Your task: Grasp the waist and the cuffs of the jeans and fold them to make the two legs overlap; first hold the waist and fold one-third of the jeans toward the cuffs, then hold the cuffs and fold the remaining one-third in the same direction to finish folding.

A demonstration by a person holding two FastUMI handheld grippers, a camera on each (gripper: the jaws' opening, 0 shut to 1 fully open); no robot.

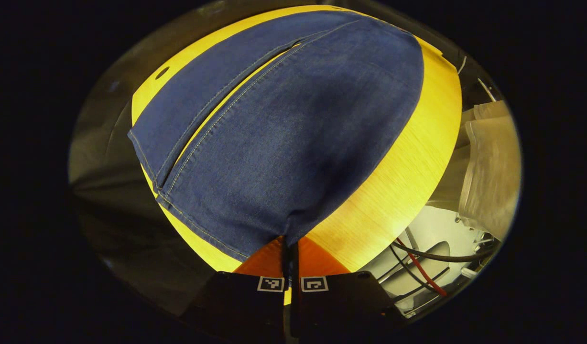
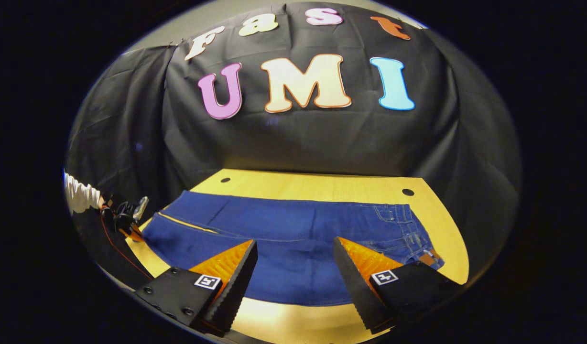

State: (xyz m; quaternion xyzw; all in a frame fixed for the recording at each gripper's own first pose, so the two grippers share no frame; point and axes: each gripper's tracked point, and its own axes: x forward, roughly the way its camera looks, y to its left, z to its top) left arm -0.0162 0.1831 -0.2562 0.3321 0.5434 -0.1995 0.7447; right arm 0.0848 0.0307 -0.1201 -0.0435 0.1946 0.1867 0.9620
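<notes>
We're over a yellow wood-grain tabletop with two round holes near its far edge, and black cloth walls the booth behind it. One pair of blue jeans lies flat across that tabletop, waist toward the right in the right gripper view, the two legs running left side by side. In the left gripper view the jeans spread ahead, a narrow gap between the legs, and the left claw is pinched tight on a cuff hem. The right claw hangs wide open above the near edge of the denim, gripping nothing. Far left there, we spot the other claw at the cuffs, a white sleeve behind it.
</notes>
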